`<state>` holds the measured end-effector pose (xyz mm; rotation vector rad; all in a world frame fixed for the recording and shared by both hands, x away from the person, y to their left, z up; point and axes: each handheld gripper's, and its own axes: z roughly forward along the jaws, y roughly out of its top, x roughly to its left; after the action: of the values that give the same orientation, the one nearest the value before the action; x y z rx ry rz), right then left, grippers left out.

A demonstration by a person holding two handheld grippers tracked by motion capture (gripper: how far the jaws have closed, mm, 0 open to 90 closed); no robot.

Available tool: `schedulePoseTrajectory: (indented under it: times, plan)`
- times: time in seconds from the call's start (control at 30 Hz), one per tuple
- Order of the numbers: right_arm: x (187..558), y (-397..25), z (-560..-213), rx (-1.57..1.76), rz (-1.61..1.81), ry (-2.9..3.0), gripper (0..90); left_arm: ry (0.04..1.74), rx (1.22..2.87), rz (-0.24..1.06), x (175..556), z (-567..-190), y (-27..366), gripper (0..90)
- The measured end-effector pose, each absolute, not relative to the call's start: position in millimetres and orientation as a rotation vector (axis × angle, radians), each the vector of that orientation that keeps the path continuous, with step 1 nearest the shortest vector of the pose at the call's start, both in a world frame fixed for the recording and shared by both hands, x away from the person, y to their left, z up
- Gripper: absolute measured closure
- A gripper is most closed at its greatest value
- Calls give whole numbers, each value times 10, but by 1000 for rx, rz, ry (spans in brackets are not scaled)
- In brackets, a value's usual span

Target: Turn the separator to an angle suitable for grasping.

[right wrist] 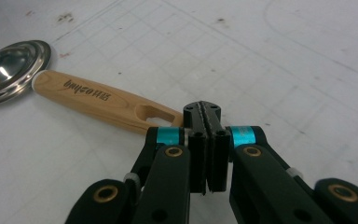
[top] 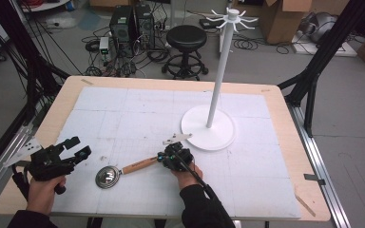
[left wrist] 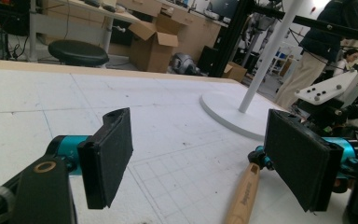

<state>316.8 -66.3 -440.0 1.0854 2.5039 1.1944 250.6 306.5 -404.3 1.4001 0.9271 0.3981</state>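
Black jaws of the right gripper (right wrist: 207, 140) fill the bottom of the right gripper view, pressed together with no gap between them. Their tips sit at the slotted end of the wooden handle (right wrist: 100, 100); whether they pinch the handle's very tip or merely touch it I cannot tell, since the end disappears behind them. From there the handle runs toward the upper left of that frame to the shiny metal bowl of the scoop (right wrist: 10, 70), which lies flat on the white mat (right wrist: 270, 74).

From the high view, the scoop (top: 108, 176) rests left of centre near the bottom, with the right gripper (top: 170, 156) at the handle's right end. Left gripper (top: 76, 148) hovers at the lower left, well apart from the bowl, its jaws spread wide and empty.

A white stand (top: 208, 127) with hooks at its top rises right of centre, just beyond the right gripper.

My judgement: the step in hand is taking hold of the scoop by its handle end. The next move likely calls for a firm grip, a lift, and threading the handle's slot over a hook on the stand.
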Motion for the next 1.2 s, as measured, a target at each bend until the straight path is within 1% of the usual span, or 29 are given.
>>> schedulePoseTrajectory:
  times: [0.13, 0.23, 0.3, 0.37, 0.4, 0.43, 0.47, 0.5, 0.53, 0.6, 0.63, 0.67, 0.73, 0.77, 0.8, 0.83, 0.87, 1.03, 1.17, 1.2]
  plan:
    - [3143, -541, -4413, 1057, 1230, 2521, 892, 926, 1403, 399, 2510, -4044, 3059, 242]
    - [3149, -544, -4409, 1065, 1237, 2514, 892, 925, 1404, 400, 2509, -4045, 3061, 242]
    - [3151, -600, -4368, 1067, 1246, 2495, 892, 928, 1408, 397, 2510, -4048, 3060, 242]
    - [3115, -788, -4238, 1078, 1297, 2427, 874, 926, 1412, 402, 2508, -4046, 3055, 242]
    - [3115, -788, -4238, 1078, 1297, 2427, 874, 926, 1412, 402, 2508, -4046, 3055, 242]
    - [3071, -974, -4138, 1086, 1330, 2370, 830, 926, 1412, 404, 2506, -4045, 3053, 242]
    - [3071, -974, -4138, 1086, 1330, 2370, 830, 925, 1414, 406, 2504, -4043, 3050, 242]
    - [3015, -1195, -4048, 1093, 1352, 2310, 792, 925, 1415, 406, 2503, -4043, 3045, 242]
    - [2991, -1281, -4016, 1097, 1359, 2287, 762, 924, 1419, 406, 2503, -4042, 3040, 242]
    - [2930, -1526, -3943, 1132, 1379, 2207, 650, 922, 1426, 410, 2506, -4040, 3021, 242]
    - [2930, -1526, -3943, 1132, 1379, 2207, 650, 921, 1430, 410, 2509, -4039, 3007, 242]
    - [2894, -1685, -3909, 1168, 1395, 2157, 611, 920, 1431, 412, 2512, -4040, 2994, 242]
    - [2840, -1922, -3877, 1212, 1402, 2078, 489, 916, 1441, 415, 2516, -4039, 2972, 243]
    - [2789, -2135, -3858, 1256, 1414, 2009, 408, 913, 1446, 417, 2516, -4039, 2967, 242]
    - [2789, -2135, -3858, 1256, 1414, 2009, 408, 912, 1447, 419, 2517, -4037, 2963, 242]
    - [2722, -2305, -3838, 1274, 1410, 1960, 349, 912, 1443, 418, 2518, -4037, 2961, 242]
    - [2722, -2305, -3838, 1274, 1410, 1960, 349, 910, 1444, 419, 2518, -4036, 2963, 242]
    - [2490, -2644, -3791, 1267, 1352, 1861, 197, 899, 1451, 425, 2495, -4026, 2960, 242]
    - [2291, -2876, -3757, 1257, 1340, 1779, 152, 888, 1458, 439, 2491, -4013, 2934, 219]
    - [2234, -2976, -3739, 1233, 1349, 1754, 152, 885, 1462, 440, 2493, -4013, 2924, 205]
